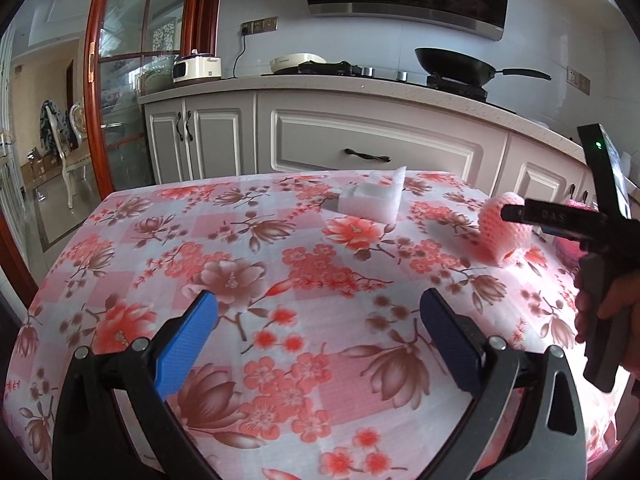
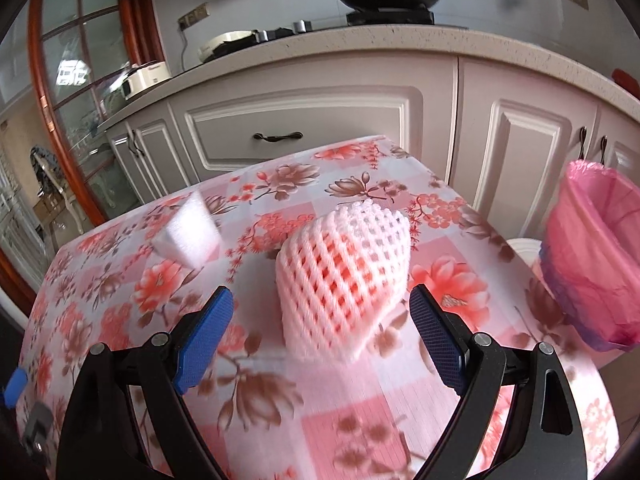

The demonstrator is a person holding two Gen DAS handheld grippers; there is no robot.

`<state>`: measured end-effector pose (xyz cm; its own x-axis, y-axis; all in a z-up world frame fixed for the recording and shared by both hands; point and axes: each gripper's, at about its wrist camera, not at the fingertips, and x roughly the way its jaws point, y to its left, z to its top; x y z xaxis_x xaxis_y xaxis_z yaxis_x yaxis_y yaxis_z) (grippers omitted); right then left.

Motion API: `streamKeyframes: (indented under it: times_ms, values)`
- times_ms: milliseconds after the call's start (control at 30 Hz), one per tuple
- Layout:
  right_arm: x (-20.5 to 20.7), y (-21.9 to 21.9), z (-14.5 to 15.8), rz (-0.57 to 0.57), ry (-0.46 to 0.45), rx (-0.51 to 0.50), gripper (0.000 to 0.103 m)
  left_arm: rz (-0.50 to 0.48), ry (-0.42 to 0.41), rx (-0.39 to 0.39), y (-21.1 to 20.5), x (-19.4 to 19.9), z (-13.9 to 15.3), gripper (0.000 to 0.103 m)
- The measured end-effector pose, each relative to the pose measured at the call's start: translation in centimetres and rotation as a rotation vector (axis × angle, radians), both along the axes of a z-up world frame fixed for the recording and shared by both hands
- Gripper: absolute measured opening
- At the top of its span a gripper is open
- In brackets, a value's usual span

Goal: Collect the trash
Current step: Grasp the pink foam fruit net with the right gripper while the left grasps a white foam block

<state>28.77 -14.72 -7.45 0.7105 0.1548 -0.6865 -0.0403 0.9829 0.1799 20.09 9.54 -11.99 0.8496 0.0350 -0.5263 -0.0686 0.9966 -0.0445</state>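
Pink foam fruit net [image 2: 344, 268] lies on the flowered tablecloth [image 2: 280, 412] just ahead of the right gripper [image 2: 321, 312], whose jaws stand wide and empty. Approach is the step in hand; next, the jaws should straddle and pinch it. Right of them waits the pink-lined bin [image 2: 592, 264]. The left gripper [image 1: 319, 318] is wide too.

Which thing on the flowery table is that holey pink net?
Find the table with the floral cloth by the kitchen cabinets. Near its right side, close to the pink-lined bin, sits the foam net sleeve. Unlike the solid white foam block beside it, it is pink and full of diamond holes.
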Motion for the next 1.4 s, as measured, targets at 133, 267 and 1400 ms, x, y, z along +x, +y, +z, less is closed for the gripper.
streamKeyframes:
  times_ms: [133, 267, 1400]
  values:
    - [2.1, 0.0, -0.7, -0.024, 0.025, 0.003, 0.085, 0.022, 0.009, -0.003, 0.7, 0.3, -0.3, 0.098]
    - [3.8, -0.2, -1.2, -0.058, 0.056, 0.003, 0.085, 0.033, 0.014, -0.002, 1.1, 0.4, -0.3, 0.098]
    - [0.3, -0.9, 0.9, 0.123, -0.049, 0.018, 0.049, -0.035, 0.032, 0.035, -3.8, 10.3, 0.9, 0.098]
